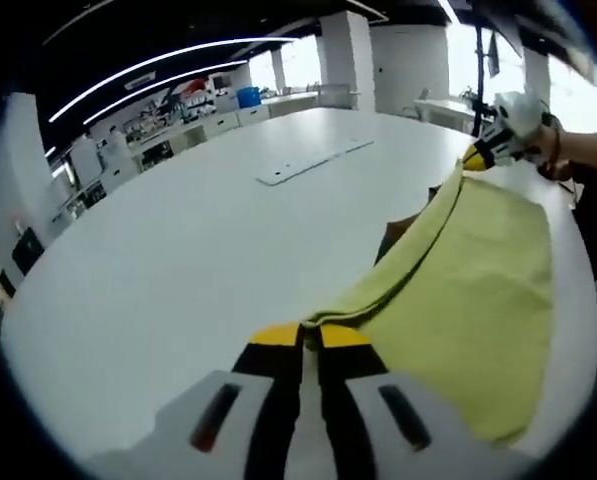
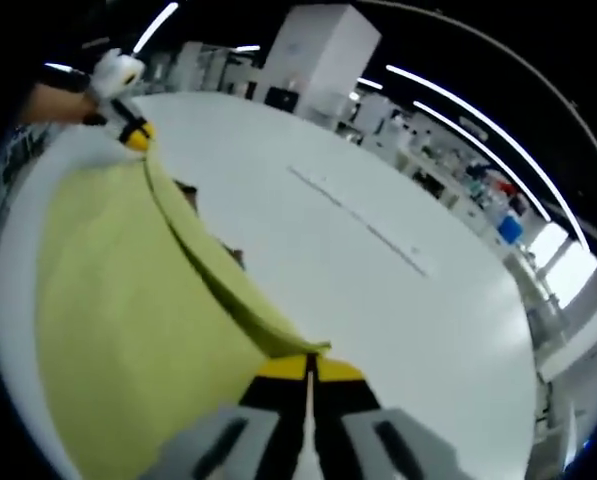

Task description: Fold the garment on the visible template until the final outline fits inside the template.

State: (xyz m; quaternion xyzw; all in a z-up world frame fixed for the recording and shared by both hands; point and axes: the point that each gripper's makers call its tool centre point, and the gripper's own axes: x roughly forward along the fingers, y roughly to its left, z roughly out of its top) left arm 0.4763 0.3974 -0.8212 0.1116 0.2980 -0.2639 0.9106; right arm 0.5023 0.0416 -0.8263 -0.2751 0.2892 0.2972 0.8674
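Pinched tight on one corner of the yellow garment (image 1: 468, 290) by the left tool (image 1: 311, 338), jaws closed with cloth caught between the yellow tips at 6 o'clock of the left gripper view. Same clench by the right tool (image 2: 309, 368) on the opposite corner, seen at 6 o'clock of the right gripper view. Held this way so one edge runs taut between the two corners, lifted clear of the white tabletop (image 1: 178, 260), while the rest hangs and drapes toward the tabletop's near rim. Likely a carrying or fold-over step: raised edge ready to be swept across. Something dark (image 1: 396, 232) peeking from under the cloth near centre, possibly the template; too hidden to say. A flat pale strip (image 1: 313, 162) lying well apart at 12 o'clock, untouched.
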